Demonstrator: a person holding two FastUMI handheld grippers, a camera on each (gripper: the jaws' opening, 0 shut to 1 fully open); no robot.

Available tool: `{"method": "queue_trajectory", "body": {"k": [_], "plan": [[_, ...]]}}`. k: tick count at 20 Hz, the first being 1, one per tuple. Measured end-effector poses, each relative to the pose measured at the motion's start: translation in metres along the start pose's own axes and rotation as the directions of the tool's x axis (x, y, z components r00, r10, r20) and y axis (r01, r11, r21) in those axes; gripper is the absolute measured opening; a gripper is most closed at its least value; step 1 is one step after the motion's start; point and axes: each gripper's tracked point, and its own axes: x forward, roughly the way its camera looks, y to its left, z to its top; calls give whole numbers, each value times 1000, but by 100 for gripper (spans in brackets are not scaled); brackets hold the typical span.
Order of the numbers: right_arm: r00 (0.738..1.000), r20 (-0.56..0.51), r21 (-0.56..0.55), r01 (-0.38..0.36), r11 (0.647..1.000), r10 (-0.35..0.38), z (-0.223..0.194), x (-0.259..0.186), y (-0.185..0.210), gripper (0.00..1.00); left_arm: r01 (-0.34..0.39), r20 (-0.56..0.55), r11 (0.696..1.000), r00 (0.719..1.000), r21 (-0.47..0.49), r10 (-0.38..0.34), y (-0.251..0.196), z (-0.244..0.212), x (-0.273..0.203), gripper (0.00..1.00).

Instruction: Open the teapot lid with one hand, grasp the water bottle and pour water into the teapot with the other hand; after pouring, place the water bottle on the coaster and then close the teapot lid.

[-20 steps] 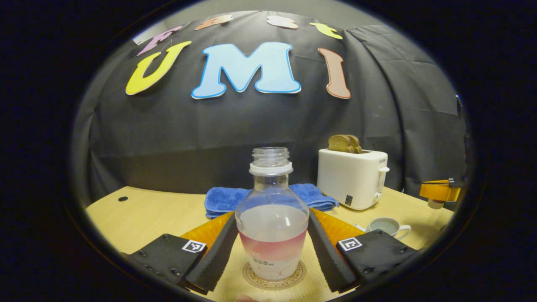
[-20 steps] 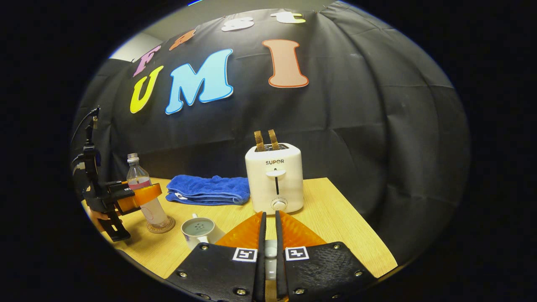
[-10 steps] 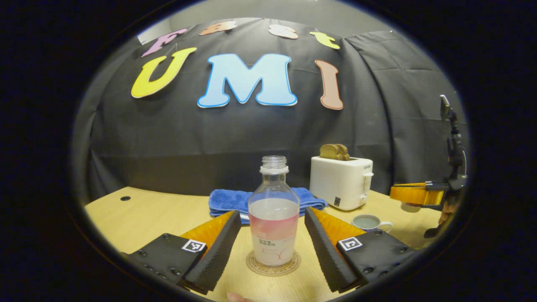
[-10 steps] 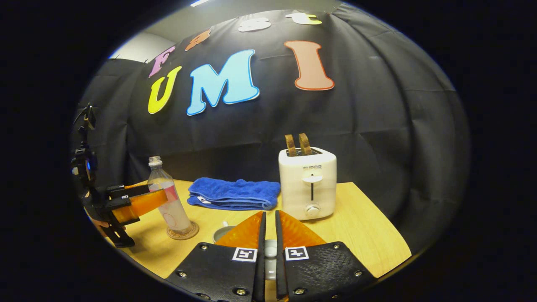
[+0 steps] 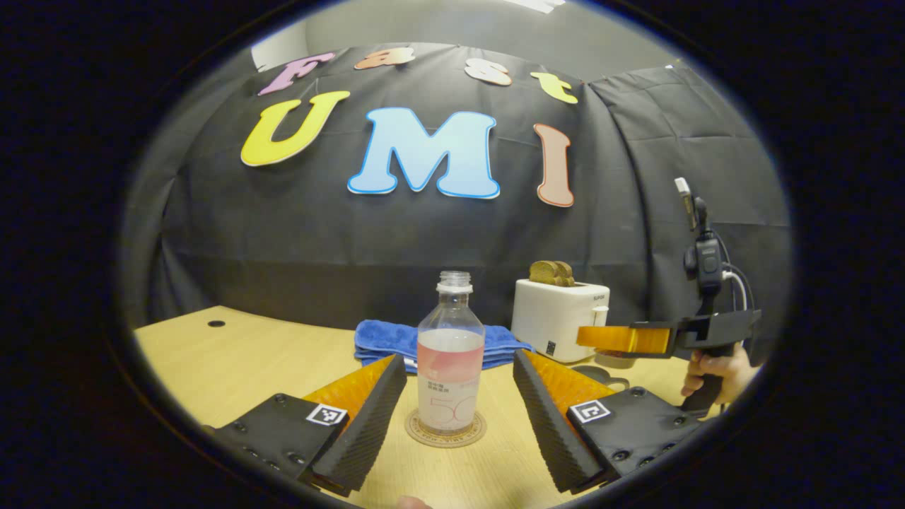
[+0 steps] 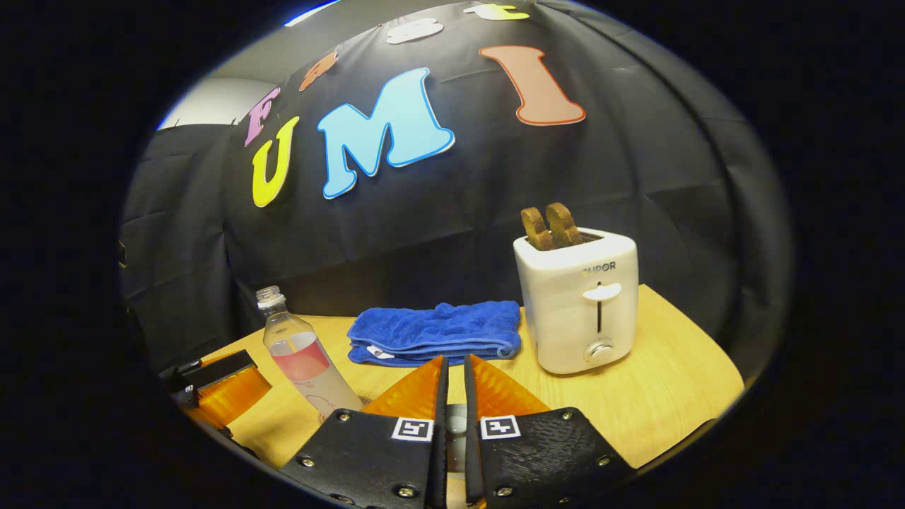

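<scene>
Water bottle stands on the coaster between the wide left tongs, not touched; right tongs pinch the small teapot lid

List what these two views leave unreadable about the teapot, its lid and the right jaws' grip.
- Teapot: left gripper view, mostly hidden behind the left gripper's finger and the right gripper.
- Lid: right gripper view, a pale sliver between the right gripper's nearly closed jaws; the fingers hide the contact.
- Coaster: print too small.
</scene>
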Motion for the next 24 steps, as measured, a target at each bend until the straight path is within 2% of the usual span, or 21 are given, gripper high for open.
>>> {"method": "queue_trajectory", "body": {"k": [3,7,11,17,20,21,22,24], "plan": [[1000,-11,10,5,1000,-5,-7,14,4,10,6,1,1000,1000,-14,-6,1,1,-2,100],[999,14,-65,34,997,-34,-8,16,2,10,33,-9,999,999,-28,-33,-7,1,-4,100],[999,-11,-63,44,997,-45,-19,24,-3,10,34,-1,999,999,-30,-34,-10,5,-7,100],[1000,-3,-55,25,998,-25,-22,22,-1,12,37,-22,999,999,3,-37,-12,-2,-5,100],[999,19,-100,46,994,-44,-15,14,-2,22,32,-31,999,999,12,-32,-10,-5,-4,100],[998,35,-115,47,992,-43,-9,12,0,23,34,-32,999,999,14,-34,-10,-6,-3,100],[998,41,-124,60,990,-56,-5,7,-1,31,32,-31,999,999,17,-32,-10,-5,-3,100],[995,67,-109,77,991,-70,7,-3,-2,39,31,-32,999,999,22,-30,-9,-7,-4,100]]}}
